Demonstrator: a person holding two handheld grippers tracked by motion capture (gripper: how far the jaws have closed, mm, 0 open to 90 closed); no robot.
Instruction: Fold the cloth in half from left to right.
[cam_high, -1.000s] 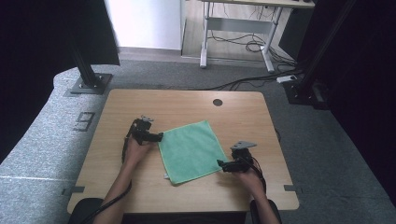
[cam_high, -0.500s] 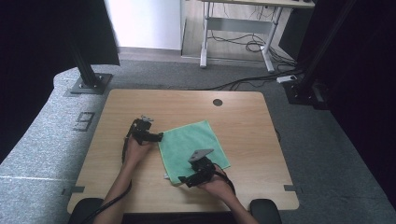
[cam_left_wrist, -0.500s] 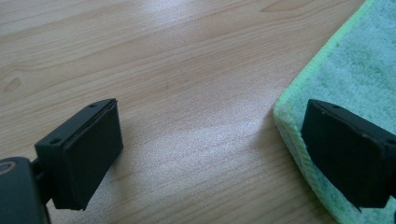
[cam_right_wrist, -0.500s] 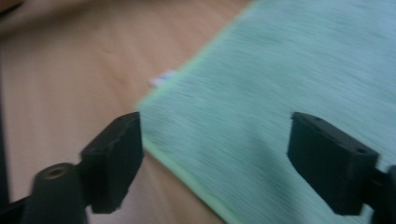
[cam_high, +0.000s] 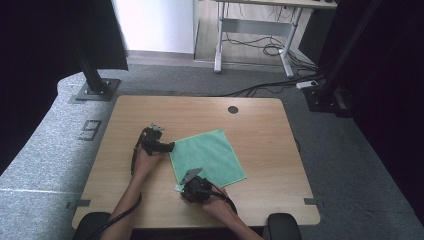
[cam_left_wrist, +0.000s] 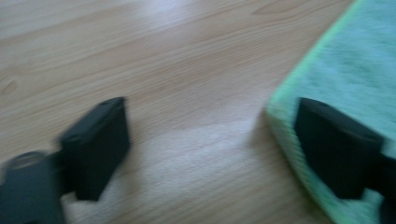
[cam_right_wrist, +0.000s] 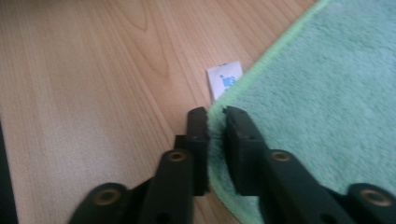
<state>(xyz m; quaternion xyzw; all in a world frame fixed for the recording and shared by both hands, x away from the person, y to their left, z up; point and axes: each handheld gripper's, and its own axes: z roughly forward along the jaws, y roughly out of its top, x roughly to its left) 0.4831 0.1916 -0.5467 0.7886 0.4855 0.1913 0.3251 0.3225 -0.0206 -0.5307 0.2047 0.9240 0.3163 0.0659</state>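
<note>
Green cloth lies flat on the wooden counter, slightly right of centre, turned so its corners point roughly far-right and near-left. A small white label with blue print sticks out from under the cloth edge at the near-left corner.

Right gripper sits at that near-left corner. In the right gripper view its fingers have just been closing and now stand narrow, with the cloth's hemmed edge pinched between them; pads press on the fabric from both sides. One finger rests over bare wood, the other over the cloth. The grey plate on top of the gripper shows in the high view, tilted over the cloth edge.

Left gripper is at the cloth's left corner, near the middle of the counter, pointing right. In the left gripper view its fingers stand wide apart, having just closed in a little. Nothing gripped: one finger is over bare wood, the other lies on top of the cloth's edge. Between them are bare counter and the green hem. View is blurred, so I can't tell whether the fingertips touch the counter.

Both forearms come in from the near edge of the counter.
</note>
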